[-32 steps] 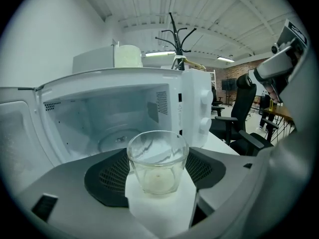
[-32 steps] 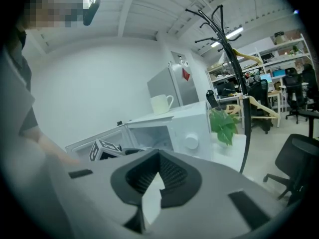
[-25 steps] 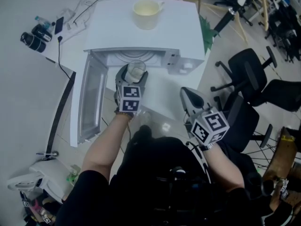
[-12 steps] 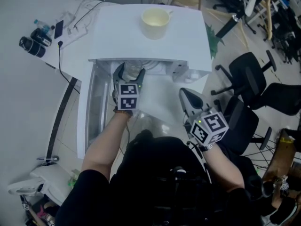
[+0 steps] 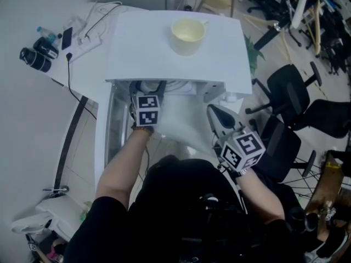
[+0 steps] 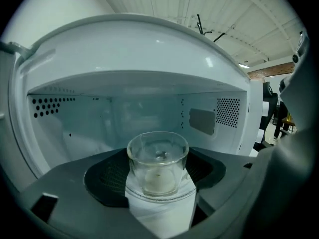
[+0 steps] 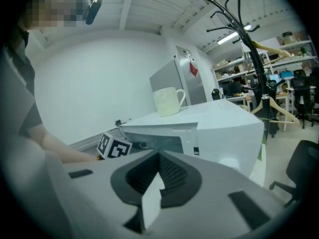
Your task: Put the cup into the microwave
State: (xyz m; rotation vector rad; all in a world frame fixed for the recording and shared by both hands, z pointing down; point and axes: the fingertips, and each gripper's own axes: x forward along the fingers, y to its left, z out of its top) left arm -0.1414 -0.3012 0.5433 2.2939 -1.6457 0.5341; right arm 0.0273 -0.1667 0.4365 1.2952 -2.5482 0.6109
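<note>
Two grippers show in front of the white microwave (image 5: 175,53), whose door (image 5: 103,141) hangs open on its left side. Further left of the microwave, a power strip (image 5: 88,36) and a dark bottle (image 5: 34,59) lie on a white table.

The person's left forearm (image 5: 123,163) stretches straight toward the oven's mouth. The left gripper (image 5: 148,91) points slightly downward, its tips tucked under the front edge of the microwave's top, and its marker cube (image 5: 147,110) sits just outside the opening. In the left gripper view, the jaws pinch a clear glass cup (image 6: 158,159) from both sides, upright. The perforated back and side walls of the cavity rise behind it. The cup appears to be just inside the opening. Whether its base touches the oven floor cannot be told.

On top of the microwave, near the back, stands a cream mug (image 5: 187,35).

Right of the opening and outside the microwave, the right gripper (image 5: 215,114) hangs by the control side, angled slightly down toward the microwave's front. Its jaws are pressed together with nothing between them, and its cube (image 5: 244,149) sits at the person's wrist. Black office chairs (image 5: 299,86) stand on the floor well to the microwave's right.
</note>
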